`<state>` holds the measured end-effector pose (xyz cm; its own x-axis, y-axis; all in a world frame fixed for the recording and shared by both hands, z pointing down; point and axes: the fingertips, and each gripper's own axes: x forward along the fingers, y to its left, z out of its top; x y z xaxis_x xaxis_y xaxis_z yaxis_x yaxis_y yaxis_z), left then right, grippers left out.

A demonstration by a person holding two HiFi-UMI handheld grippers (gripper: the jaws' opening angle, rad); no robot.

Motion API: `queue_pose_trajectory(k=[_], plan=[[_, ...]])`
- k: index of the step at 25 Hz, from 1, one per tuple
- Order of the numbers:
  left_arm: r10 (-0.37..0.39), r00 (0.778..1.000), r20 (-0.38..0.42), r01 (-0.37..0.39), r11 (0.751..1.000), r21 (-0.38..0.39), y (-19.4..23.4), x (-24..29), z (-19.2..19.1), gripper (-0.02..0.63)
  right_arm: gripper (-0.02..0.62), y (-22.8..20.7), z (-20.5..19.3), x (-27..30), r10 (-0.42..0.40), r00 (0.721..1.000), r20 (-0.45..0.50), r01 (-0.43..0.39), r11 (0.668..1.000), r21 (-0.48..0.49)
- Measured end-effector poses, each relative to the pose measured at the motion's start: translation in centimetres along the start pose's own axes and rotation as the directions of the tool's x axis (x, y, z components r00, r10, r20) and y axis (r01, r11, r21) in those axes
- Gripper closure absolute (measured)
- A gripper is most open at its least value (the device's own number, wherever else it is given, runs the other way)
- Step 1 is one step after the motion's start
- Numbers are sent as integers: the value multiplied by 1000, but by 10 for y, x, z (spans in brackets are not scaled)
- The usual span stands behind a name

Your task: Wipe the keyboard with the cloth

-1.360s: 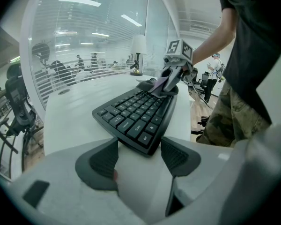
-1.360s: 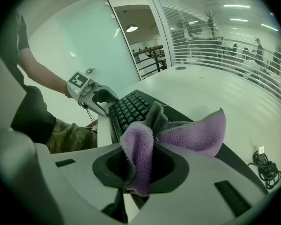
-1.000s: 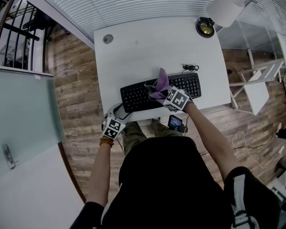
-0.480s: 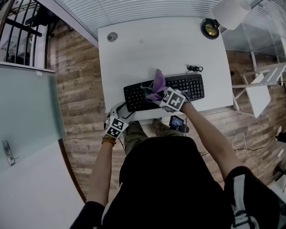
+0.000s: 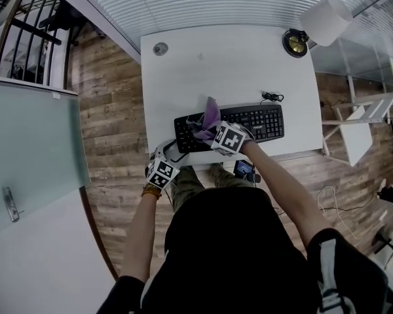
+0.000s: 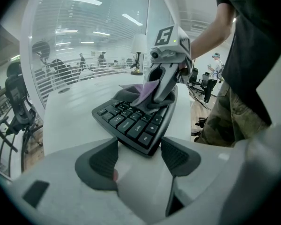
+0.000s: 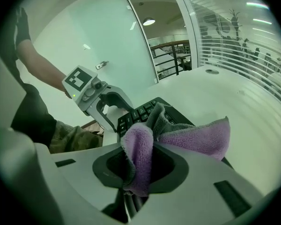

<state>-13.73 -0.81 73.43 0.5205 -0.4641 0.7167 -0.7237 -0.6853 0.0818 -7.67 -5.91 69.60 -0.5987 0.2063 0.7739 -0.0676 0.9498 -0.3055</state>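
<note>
A black keyboard (image 5: 252,122) lies near the front edge of the white desk (image 5: 229,70). My right gripper (image 5: 211,131) is shut on a purple cloth (image 5: 208,118) and presses it onto the left half of the keys. In the right gripper view the cloth (image 7: 187,137) bunches out of the jaws (image 7: 138,165) over the keyboard (image 7: 140,114). My left gripper (image 5: 168,154) stands open at the keyboard's left front corner. In the left gripper view its pads (image 6: 100,161) flank that corner (image 6: 145,142) without closing on it.
A lamp with a white shade (image 5: 325,19) and a round base (image 5: 295,42) stands at the desk's far right corner. The keyboard's coiled cable (image 5: 272,97) lies behind it. A round grommet (image 5: 160,48) sits at the far left. Wooden floor surrounds the desk.
My right gripper has slid the cloth leftwards along the keyboard, towards its left end. The left gripper has stayed at the left front corner.
</note>
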Motion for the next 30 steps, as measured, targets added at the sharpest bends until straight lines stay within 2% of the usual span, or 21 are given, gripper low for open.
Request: queue_pose_trajectory(k=[12,16,22,24,26,30], plan=[[-2,1000,-2,2,1000,-5,0,-1,-1,316,520,15,30,25,35,999,-37,-38,996,-83],[-4,1000,-2,4,1000,-5,1,-1,-1,316,520,20,43,36,39,999,0,-38,996,-76],[-3,1000,3,3,1000,-5,1,-2,1,316,520,29,61,52,56,998,-15,-58,990,-131],[-8,1000,8,8,1000,-2,1,-2,2,318,518,31,61,49,74,997,22,-71,989,-133],[-7,1000,8,7,1000,0,1,-1,-1,319,512,31,60,33,85,991,99,-73,991,-115],[-7,1000,5,7,1000,4,3,-2,3,321,511,6,41,-31,-1,954,300,4,1000,-9]])
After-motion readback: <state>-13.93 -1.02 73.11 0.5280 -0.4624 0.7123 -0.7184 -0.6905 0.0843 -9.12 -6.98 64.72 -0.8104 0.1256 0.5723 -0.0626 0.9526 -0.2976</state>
